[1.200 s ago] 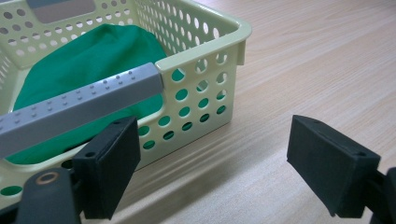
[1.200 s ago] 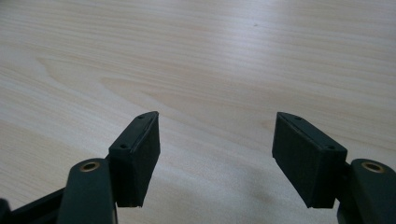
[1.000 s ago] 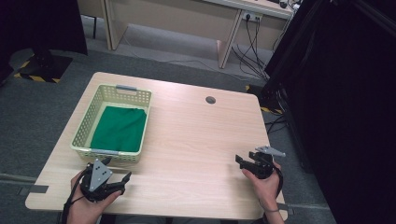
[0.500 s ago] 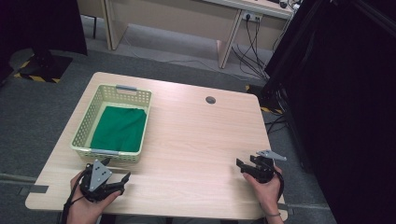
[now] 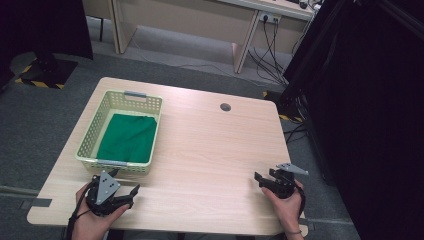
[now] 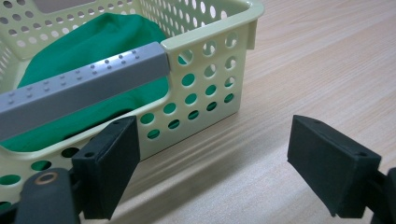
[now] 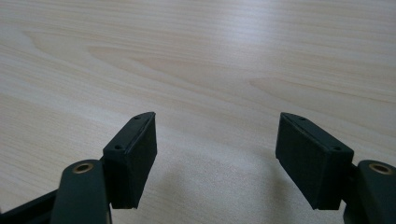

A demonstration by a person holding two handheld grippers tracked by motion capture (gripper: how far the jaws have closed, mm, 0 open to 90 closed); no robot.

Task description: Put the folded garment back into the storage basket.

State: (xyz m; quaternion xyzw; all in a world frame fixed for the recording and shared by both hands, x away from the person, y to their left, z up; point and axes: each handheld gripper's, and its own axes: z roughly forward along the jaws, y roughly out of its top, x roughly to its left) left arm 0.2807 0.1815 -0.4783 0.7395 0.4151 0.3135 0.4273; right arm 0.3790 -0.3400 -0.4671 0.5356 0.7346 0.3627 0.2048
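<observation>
A pale yellow-green perforated basket [image 5: 159,131] stands on the left half of the wooden table [image 5: 215,145], with a folded green cloth [image 5: 127,137] lying inside it. My left gripper [image 5: 125,182] rests by the basket's near wall, held in a hand at the table's front left. In the left gripper view this gripper [image 6: 212,158] is open with nothing between its jaws. Just ahead are the basket's corner [image 6: 205,60], its grey handle [image 6: 84,86] and the cloth [image 6: 93,42]. My right gripper [image 5: 265,176] sits at the front right, open [image 7: 215,154] over bare wood [image 7: 201,56].
A small round cable hole [image 5: 225,107] lies near the table's far edge. A black curtain [image 5: 370,100] hangs close along the right side. Desk legs and cables [image 5: 265,45] stand on the grey floor beyond the table.
The right gripper has shifted slightly toward the table's near right corner. The left gripper, basket and cloth have not moved.
</observation>
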